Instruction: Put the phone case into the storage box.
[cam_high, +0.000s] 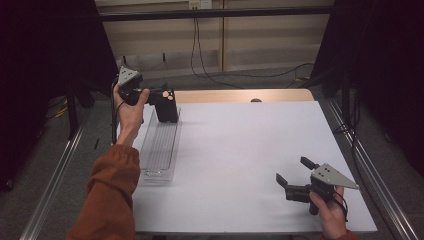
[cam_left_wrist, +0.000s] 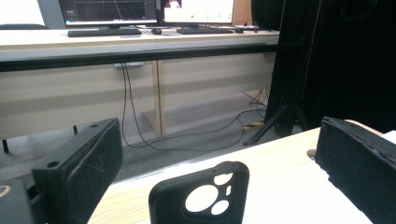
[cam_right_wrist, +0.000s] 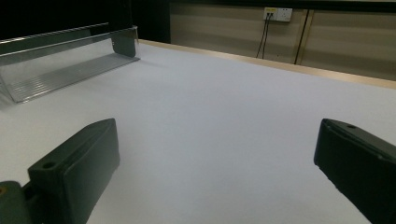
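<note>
Over tray's (cam_high: 161, 145) far end, left claw (cam_high: 162, 102) raised, apart around phone case (cam_left_wrist: 201, 197); right claw (cam_high: 295, 175) apart.

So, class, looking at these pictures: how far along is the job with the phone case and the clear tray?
Done: the black phone case stands upright at the far end of the clear tray. In hand: the left gripper hangs at the case, jaws wide apart on either side, not clamping it. The right gripper waits open over the white table. Left: apparently only withdrawing the left gripper.
</note>
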